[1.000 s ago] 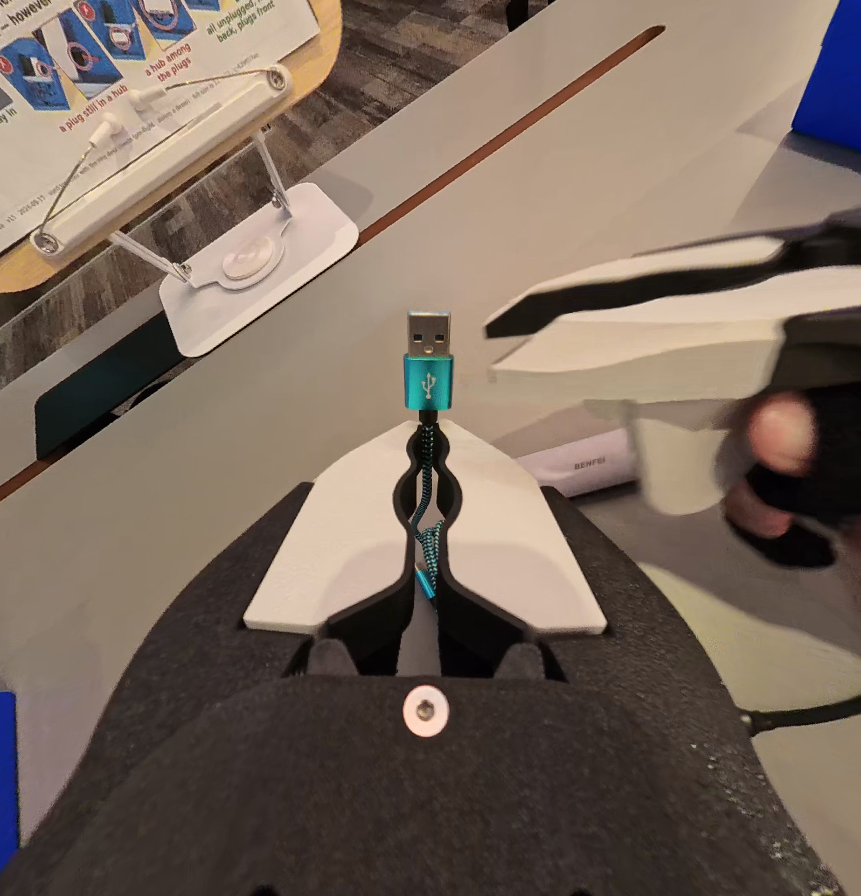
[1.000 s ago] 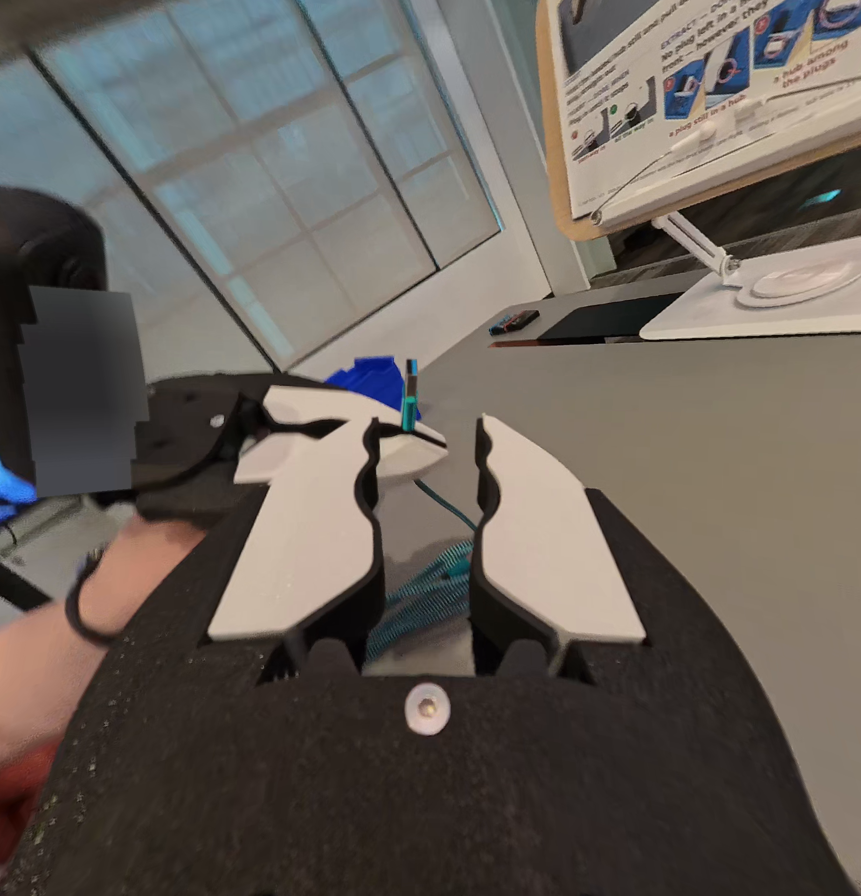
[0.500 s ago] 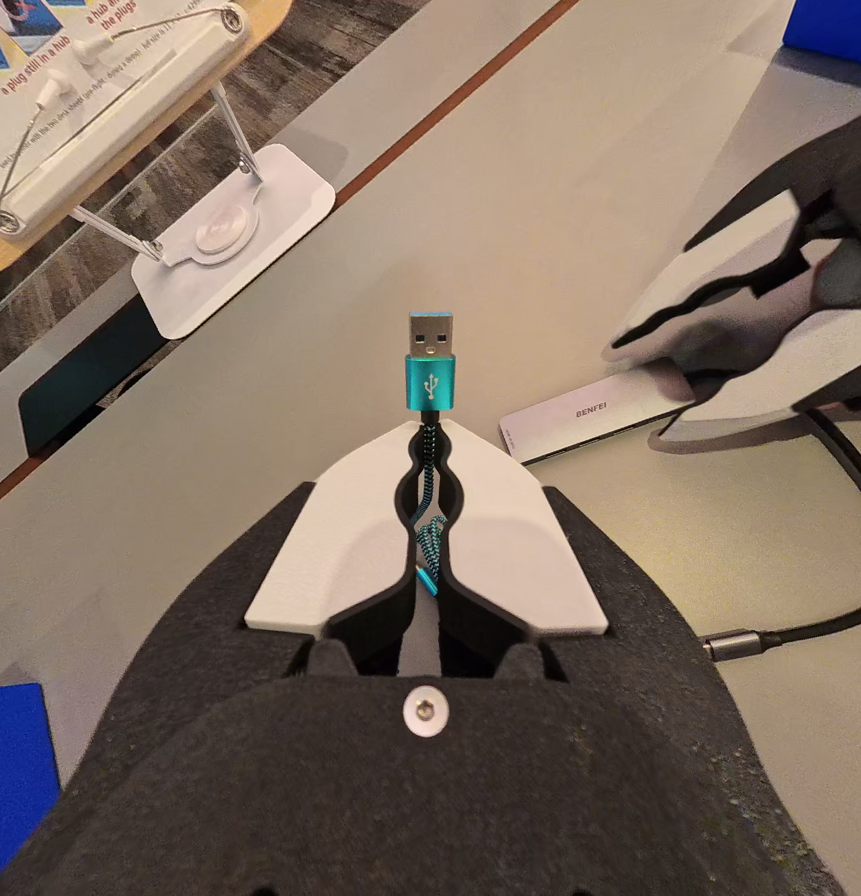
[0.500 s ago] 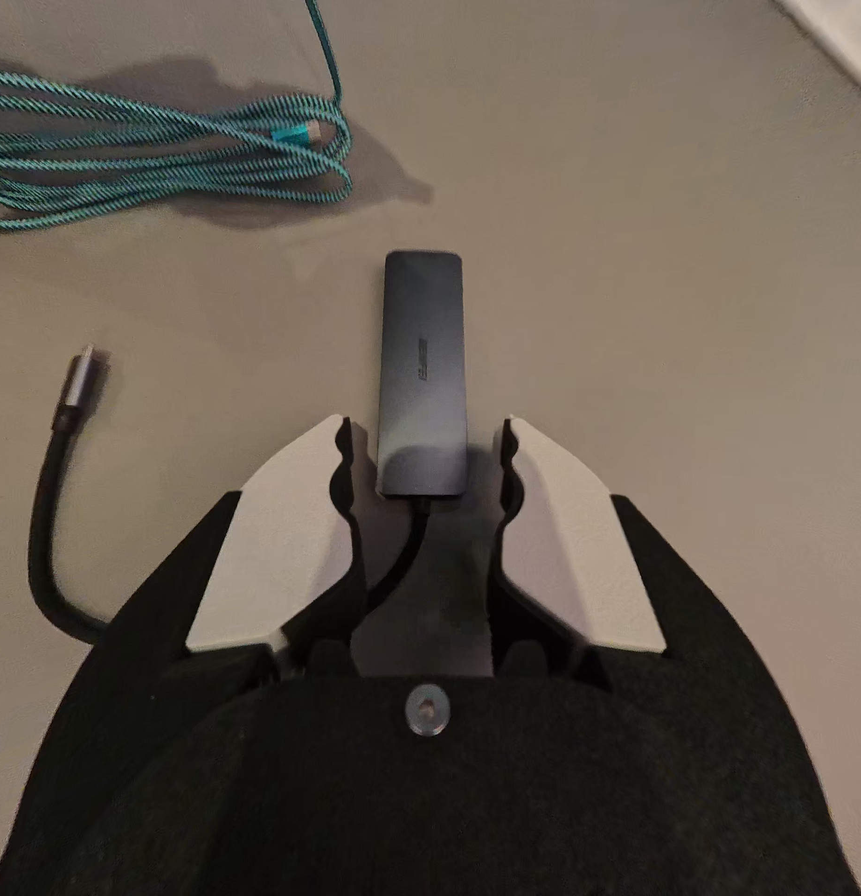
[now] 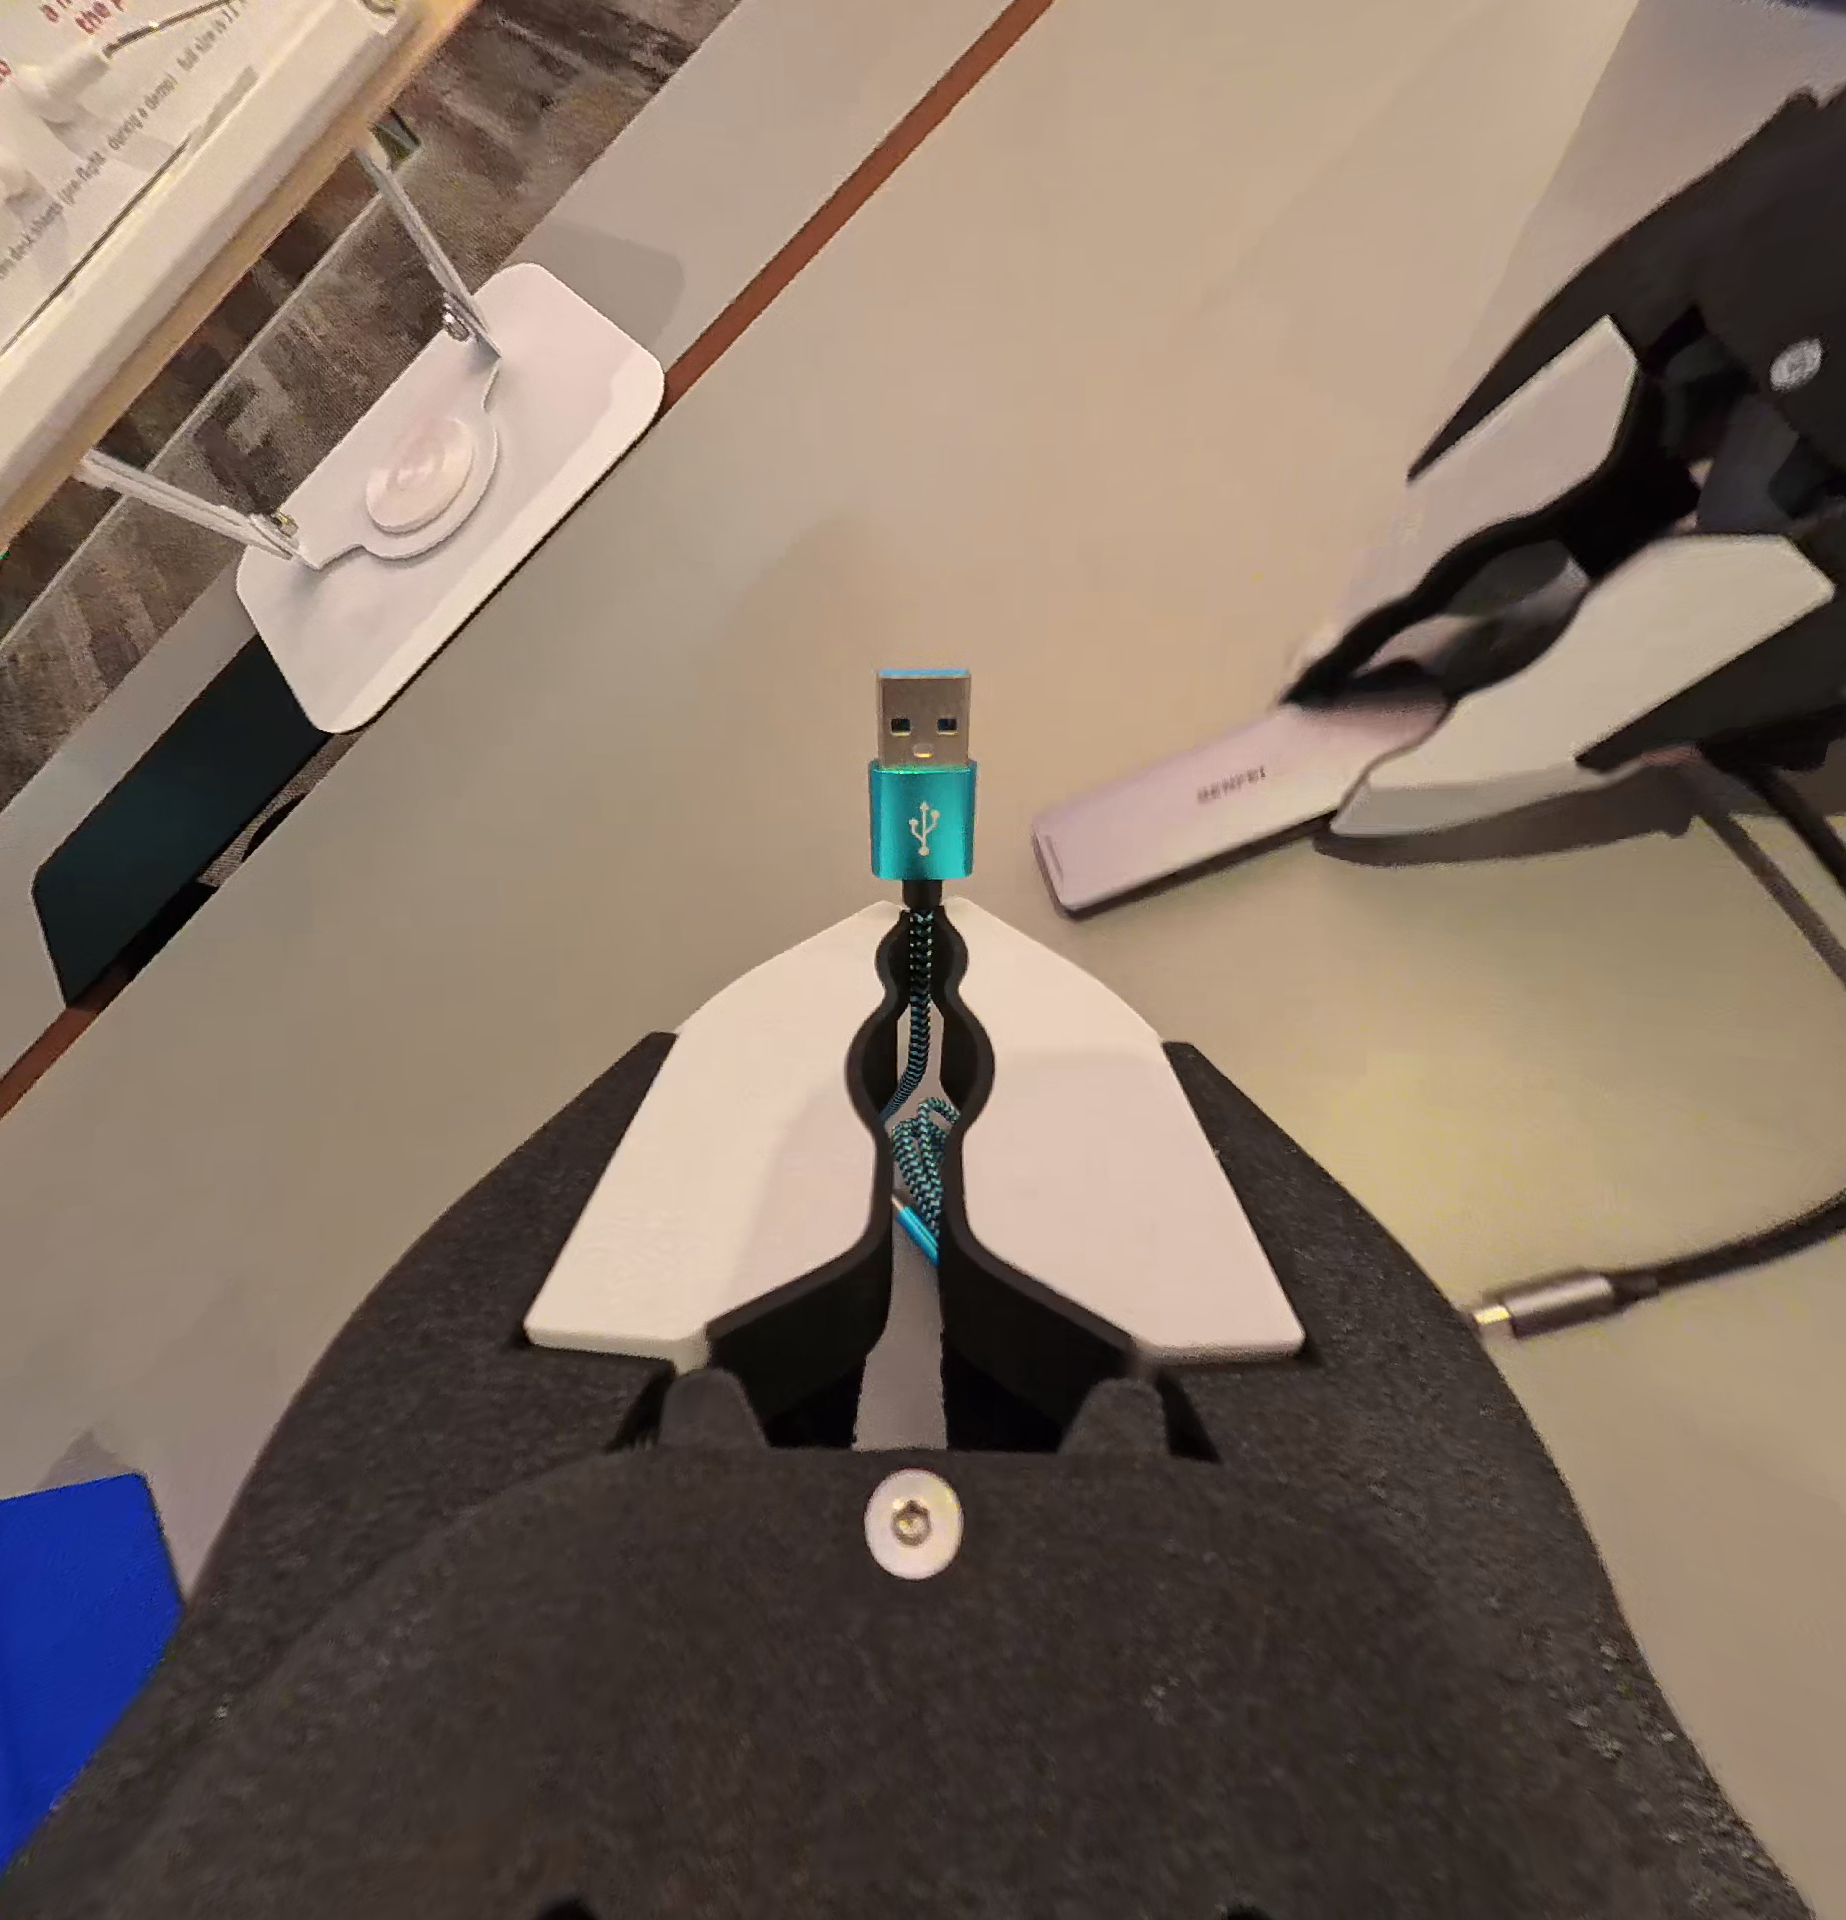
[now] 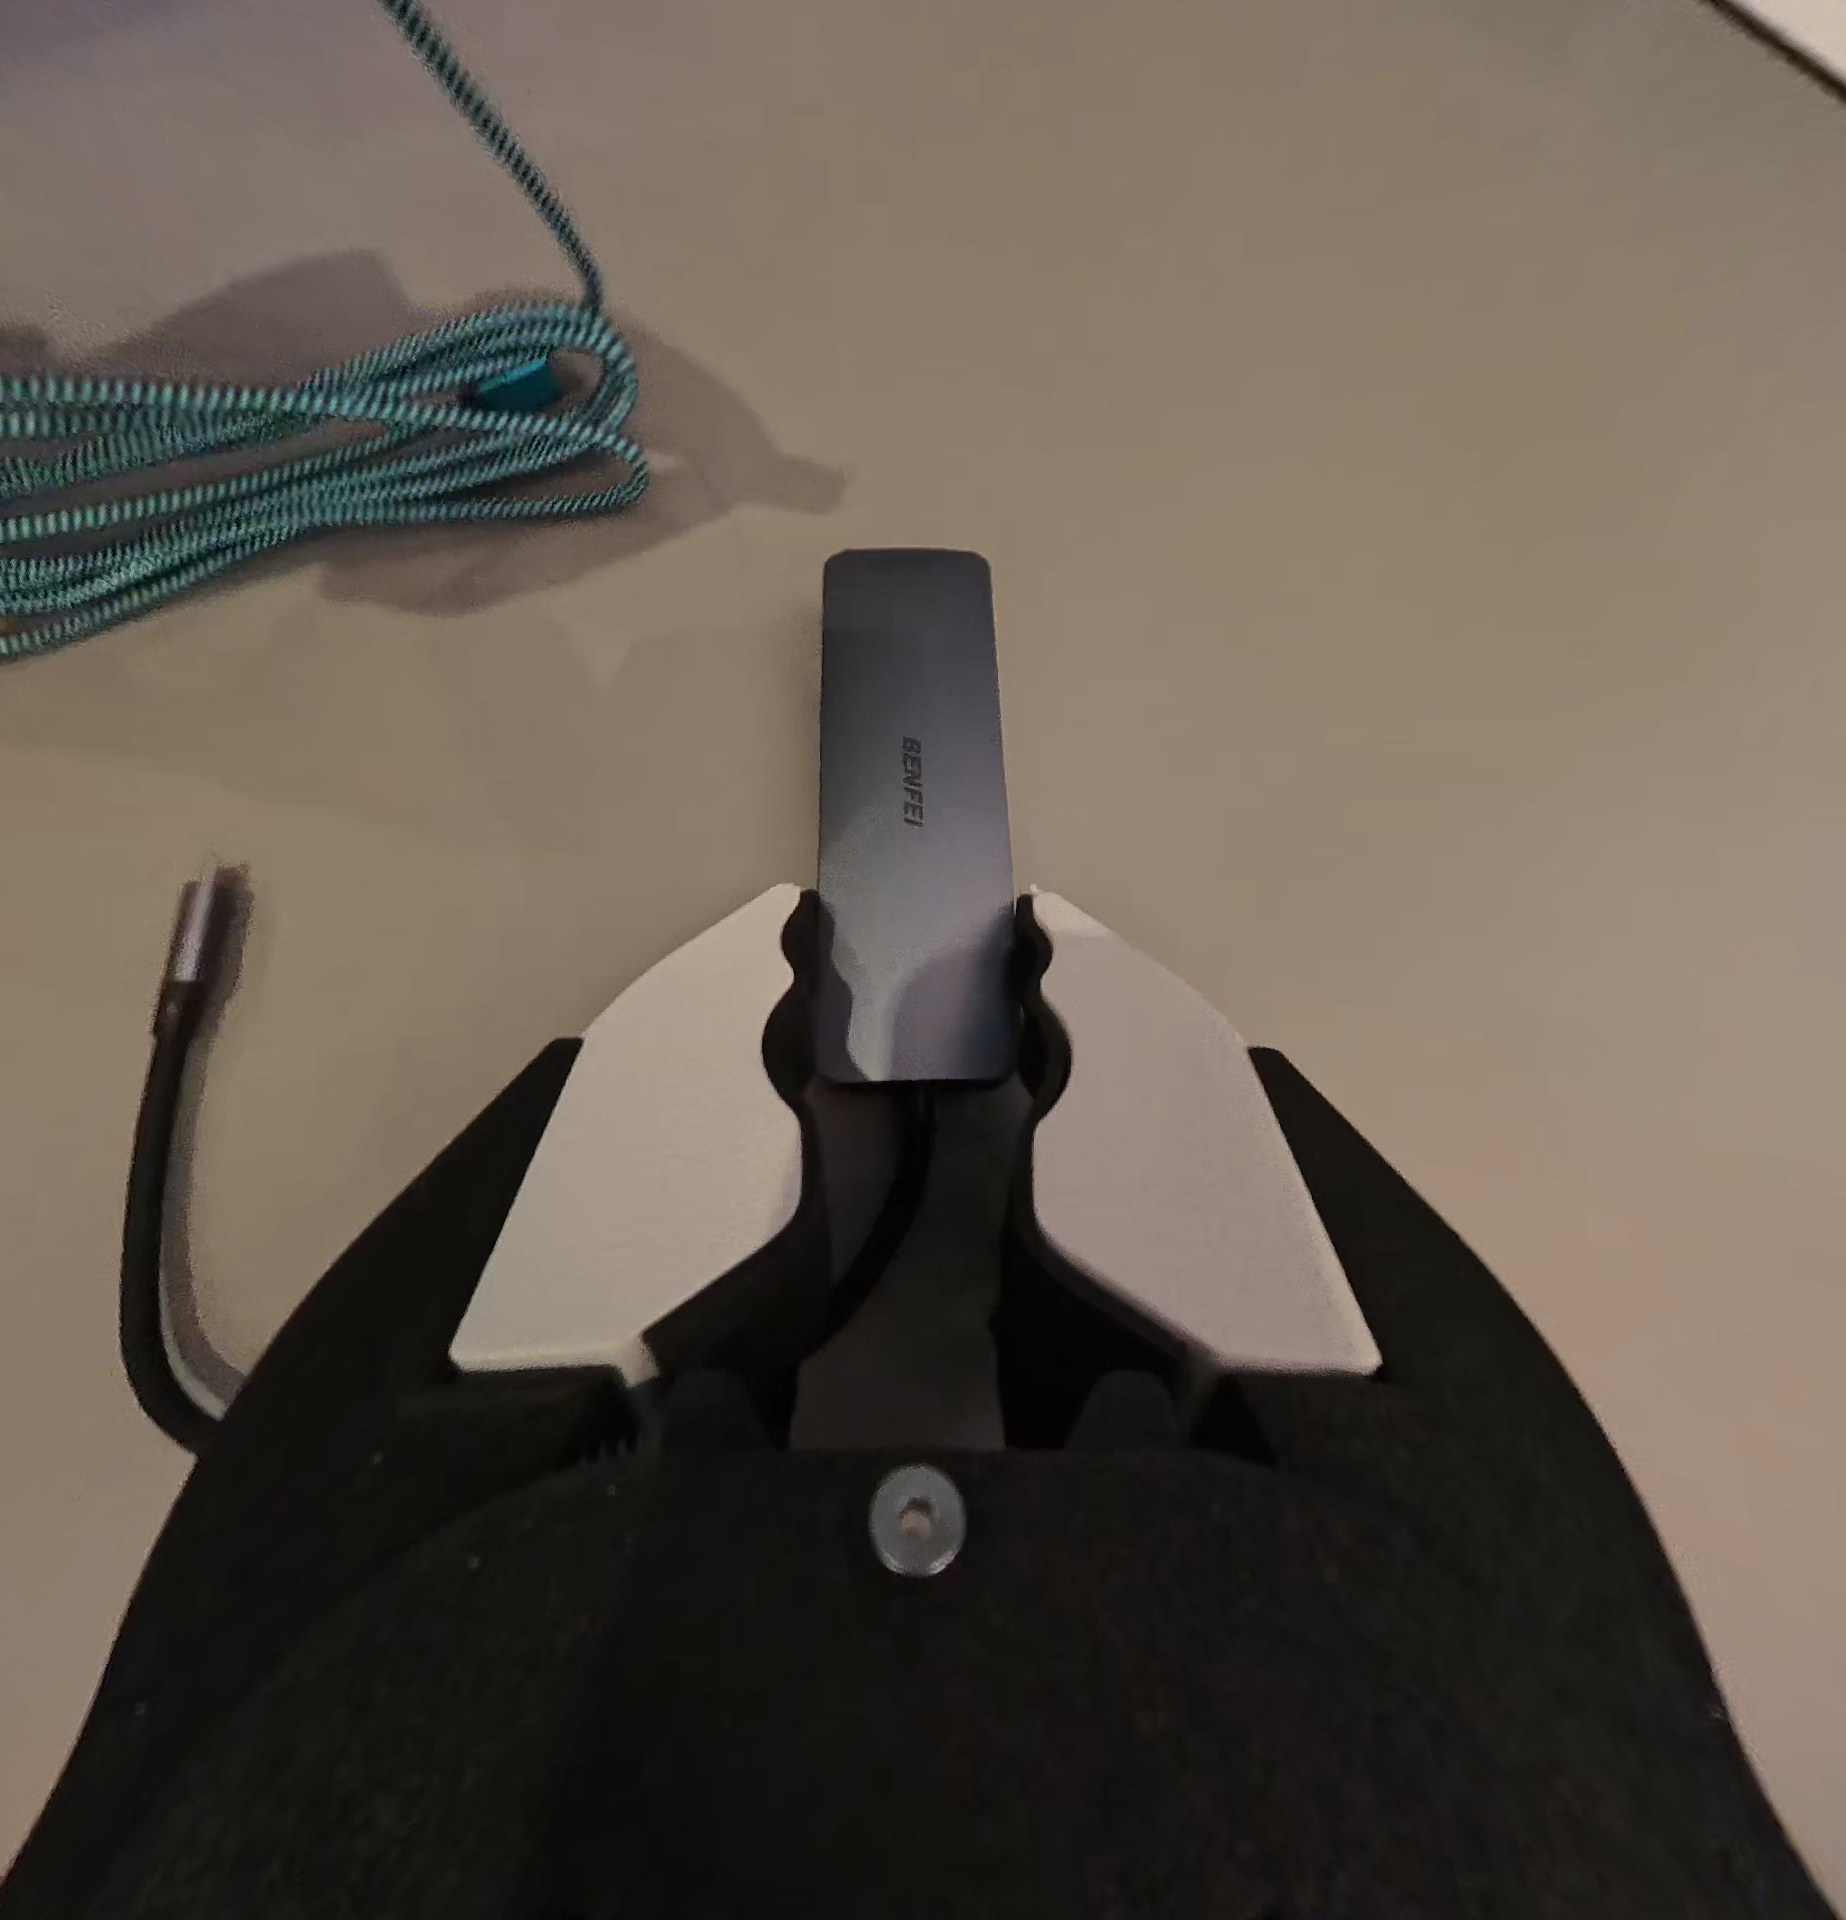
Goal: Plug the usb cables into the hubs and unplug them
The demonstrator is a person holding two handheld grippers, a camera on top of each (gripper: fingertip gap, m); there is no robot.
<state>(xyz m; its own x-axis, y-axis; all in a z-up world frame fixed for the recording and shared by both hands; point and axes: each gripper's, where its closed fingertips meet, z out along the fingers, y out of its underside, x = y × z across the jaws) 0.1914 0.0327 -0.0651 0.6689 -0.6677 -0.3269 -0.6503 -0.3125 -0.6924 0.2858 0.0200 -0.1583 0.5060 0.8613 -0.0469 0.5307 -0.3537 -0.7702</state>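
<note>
The jaws of the left gripper (image 5: 921, 914) are clenched on the teal cable (image 5: 919, 997), its plug (image 5: 921, 821) sticking out above. The right gripper (image 6: 919, 904) grasps the grey hub (image 6: 911, 790) at frame centre, on the table (image 6: 1418, 520).

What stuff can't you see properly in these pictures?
- The hub's plug holes: neither view shows them clearly, since its sides face away from both cameras.
- The hub's near end in the left wrist view: blurred and covered by the right claw.
- The teal cable coil: cut off by the left edge of the right wrist view.
- Where the hub's own dark cable joins it: hidden under the right claw's body.
- The instruction sheet: cut off by the top left corner.
</note>
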